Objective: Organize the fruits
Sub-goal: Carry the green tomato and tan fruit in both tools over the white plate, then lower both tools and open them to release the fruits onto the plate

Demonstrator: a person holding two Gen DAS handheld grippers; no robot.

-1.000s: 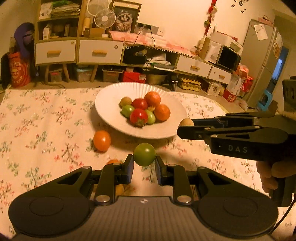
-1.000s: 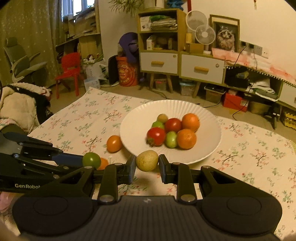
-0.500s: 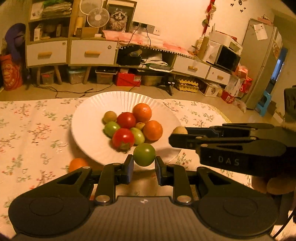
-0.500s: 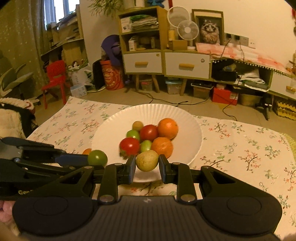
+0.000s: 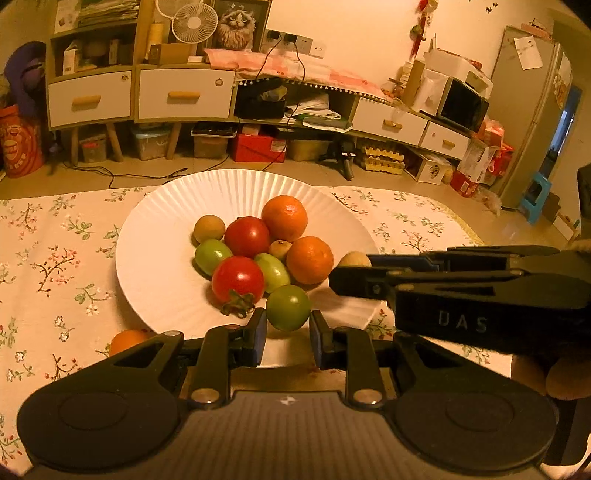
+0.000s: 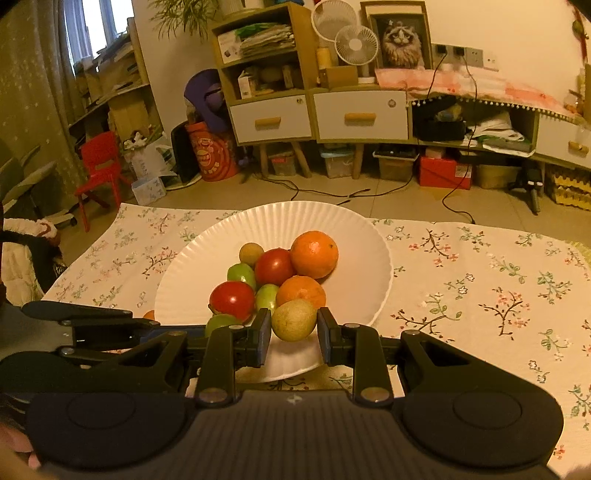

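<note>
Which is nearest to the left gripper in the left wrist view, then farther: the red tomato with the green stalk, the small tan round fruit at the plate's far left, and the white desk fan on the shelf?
1. Red tomato with the green stalk, on the white paper plate, just beyond the left gripper.
2. Small tan round fruit, farther back, left of the pile.
3. White desk fan, on the shelf across the room.

White paper plate (image 5: 155, 258) holds eight piled fruits – green tomato (image 5: 288, 307) clamped at 6 o'clock, yellowish fruit (image 6: 294, 319) likewise.
</note>
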